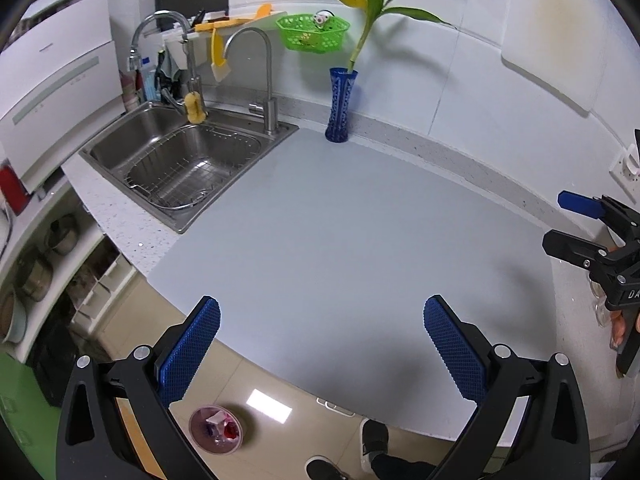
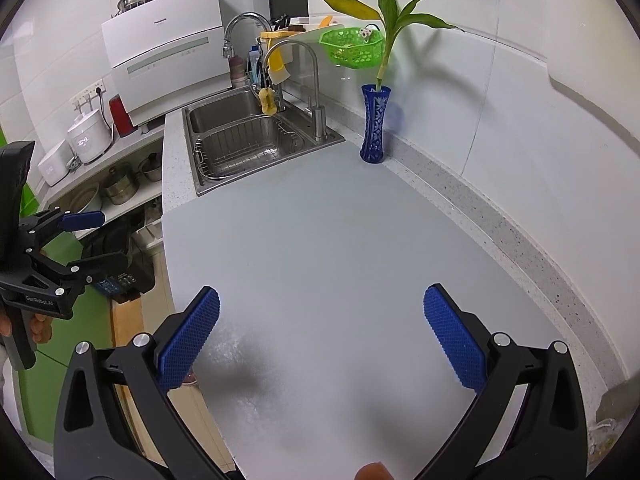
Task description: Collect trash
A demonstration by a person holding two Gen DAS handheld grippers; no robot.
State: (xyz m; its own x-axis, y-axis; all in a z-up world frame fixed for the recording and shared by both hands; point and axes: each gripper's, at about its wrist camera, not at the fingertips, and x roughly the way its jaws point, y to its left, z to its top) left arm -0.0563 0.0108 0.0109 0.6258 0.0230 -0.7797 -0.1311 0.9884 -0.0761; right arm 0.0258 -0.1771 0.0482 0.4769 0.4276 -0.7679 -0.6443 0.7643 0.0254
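Observation:
My left gripper [image 1: 322,340] hangs open over the near edge of the grey counter mat [image 1: 340,220], nothing between its blue pads. Below it on the floor stands a small pinkish bin [image 1: 216,430] holding a few crumpled wrappers. My right gripper [image 2: 322,332] is open too, above the mat [image 2: 320,240], and holds nothing. Each gripper shows in the other's view: the right gripper [image 1: 560,222] at the far right edge, the left gripper [image 2: 106,240] off the counter's left side. No loose trash shows on the mat.
A steel double sink [image 1: 132,132] with a wire basket [image 1: 188,176] and two taps sits at the back left. A blue vase [image 1: 341,106] with a plant stands by the wall, a green basket [image 1: 312,32] hangs above. Shelves with pots [image 2: 120,188] lie left. A person's shoes [image 1: 374,438] stand below.

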